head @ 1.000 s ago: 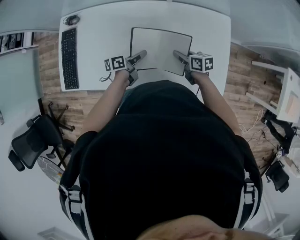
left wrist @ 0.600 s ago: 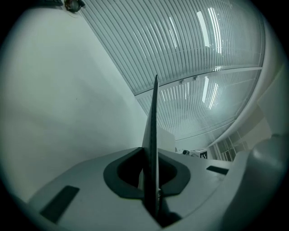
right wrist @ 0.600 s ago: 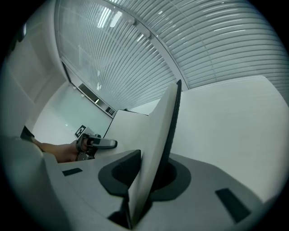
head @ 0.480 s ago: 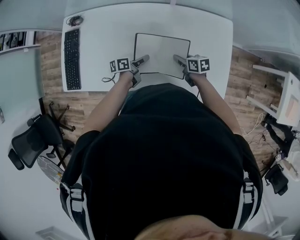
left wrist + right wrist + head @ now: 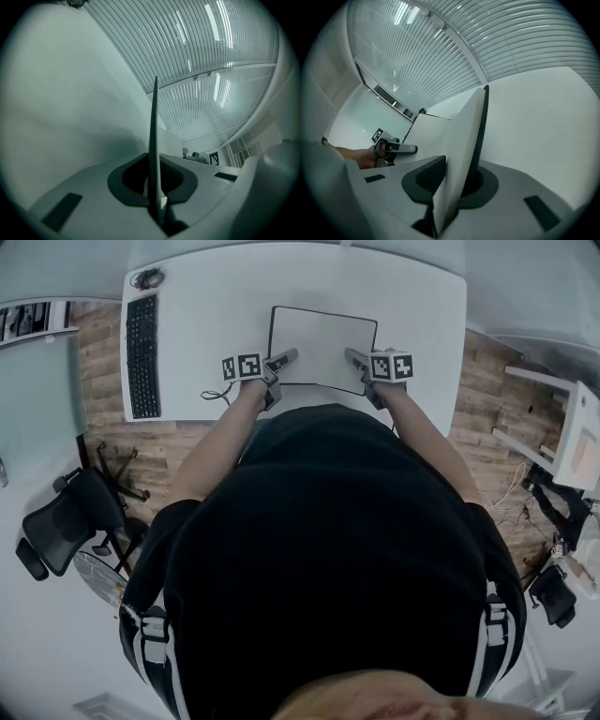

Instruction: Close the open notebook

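Paper, light and floppy: notebook (image 5: 322, 338) edges are clamped by the left hand-held gripper (image 5: 285, 358) and, jaws just eased wider, the right hand-held gripper (image 5: 354, 356).

Black top (image 5: 328, 549); grey left claw (image 5: 287, 356), right claw (image 5: 354, 356) bear marker cubes (image 5: 242, 367).

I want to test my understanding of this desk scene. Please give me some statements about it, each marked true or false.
1. The notebook is open on the desk. True.
2. The keyboard lies right of the notebook in the head view. False: it lies on the left.
3. The left gripper has a thin notebook edge between its jaws. True.
4. The right gripper is empty. False: notebook pages stand between its jaws, which have just been opening.
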The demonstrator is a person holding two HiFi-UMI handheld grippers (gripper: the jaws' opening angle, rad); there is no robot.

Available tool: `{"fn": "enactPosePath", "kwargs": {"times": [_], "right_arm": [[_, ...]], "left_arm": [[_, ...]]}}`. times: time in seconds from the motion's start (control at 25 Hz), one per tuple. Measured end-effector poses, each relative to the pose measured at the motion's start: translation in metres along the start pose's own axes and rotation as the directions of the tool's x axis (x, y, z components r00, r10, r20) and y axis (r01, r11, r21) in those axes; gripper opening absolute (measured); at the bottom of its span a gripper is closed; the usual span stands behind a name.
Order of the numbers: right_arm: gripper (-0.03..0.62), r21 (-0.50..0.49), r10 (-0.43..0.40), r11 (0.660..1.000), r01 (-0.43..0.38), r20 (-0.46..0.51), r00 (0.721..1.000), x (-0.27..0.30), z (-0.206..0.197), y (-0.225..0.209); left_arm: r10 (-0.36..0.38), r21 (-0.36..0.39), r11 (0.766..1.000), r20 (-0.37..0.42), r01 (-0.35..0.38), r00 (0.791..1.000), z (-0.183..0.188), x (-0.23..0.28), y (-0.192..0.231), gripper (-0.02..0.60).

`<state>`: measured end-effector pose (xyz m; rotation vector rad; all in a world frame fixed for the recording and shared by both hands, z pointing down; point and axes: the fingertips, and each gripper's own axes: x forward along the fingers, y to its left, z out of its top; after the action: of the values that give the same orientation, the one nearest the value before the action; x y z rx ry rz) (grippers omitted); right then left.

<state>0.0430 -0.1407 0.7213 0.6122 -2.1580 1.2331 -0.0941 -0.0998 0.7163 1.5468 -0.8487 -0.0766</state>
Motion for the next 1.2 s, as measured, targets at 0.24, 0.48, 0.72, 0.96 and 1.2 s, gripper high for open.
{"fn": "enactPosePath", "kwargs": {"times": [0.24,0.48,0.72,0.96,1.2], "right_arm": [[0.095,0.017,-0.025,1.0,0.026,-0.021,0.999,0.008,-0.011,-0.007],[0.095,0.028,-0.048,0.998,0.049,-0.022,0.999,0.02,-0.017,-0.015],[0.095,0.046,-0.058,0.997,0.06,-0.038,0.998,0.03,-0.023,-0.021],[0.097,0.044,-0.068,0.997,0.07,-0.044,0.997,0.034,-0.023,-0.023],[0.097,0.051,-0.072,0.996,0.074,-0.04,0.997,0.035,-0.025,-0.026]], "left_arm": [[0.002,-0.052,0.999,-0.016,-0.003,1.0,-0.01,0.002,0.01,0.04],[0.018,-0.064,0.998,-0.022,-0.019,1.0,-0.012,0.005,0.021,0.04],[0.033,-0.082,0.996,-0.025,-0.035,0.999,-0.015,0.008,0.032,0.04],[0.041,-0.087,0.995,-0.023,-0.043,0.999,-0.016,0.008,0.035,0.04],[0.043,-0.103,0.994,-0.03,-0.046,0.999,-0.018,0.01,0.037,0.04]]}}
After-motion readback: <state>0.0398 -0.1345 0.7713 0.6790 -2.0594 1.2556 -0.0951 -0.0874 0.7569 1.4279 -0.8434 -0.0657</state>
